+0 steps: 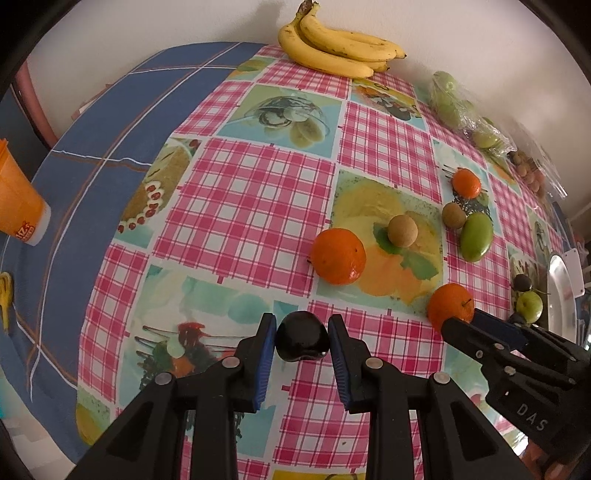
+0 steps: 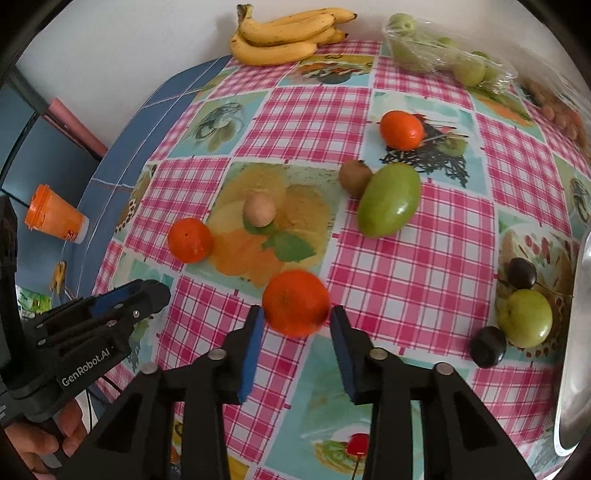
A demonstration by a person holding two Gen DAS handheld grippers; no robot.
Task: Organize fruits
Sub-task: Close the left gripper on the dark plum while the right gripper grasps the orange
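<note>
My left gripper [image 1: 302,334] is open around a dark plum [image 1: 302,340] on the checked tablecloth; a small gap shows on each side. My right gripper [image 2: 297,321] is open around an orange mandarin [image 2: 296,302], its pads close beside the fruit; the same mandarin shows in the left wrist view [image 1: 448,304]. Two more mandarins [image 2: 190,240] [image 2: 402,130], two kiwis [image 2: 259,209] [image 2: 354,177], a green mango [image 2: 389,199], a green apple [image 2: 529,317] and two dark plums [image 2: 488,347] [image 2: 521,272] lie on the table.
A banana bunch [image 2: 284,35] lies at the far edge by the wall. A plastic bag of green fruit [image 2: 439,55] lies at the far right. A metal tray's rim [image 2: 576,332] is at the right edge. An orange cup [image 2: 55,218] stands on the blue cloth left.
</note>
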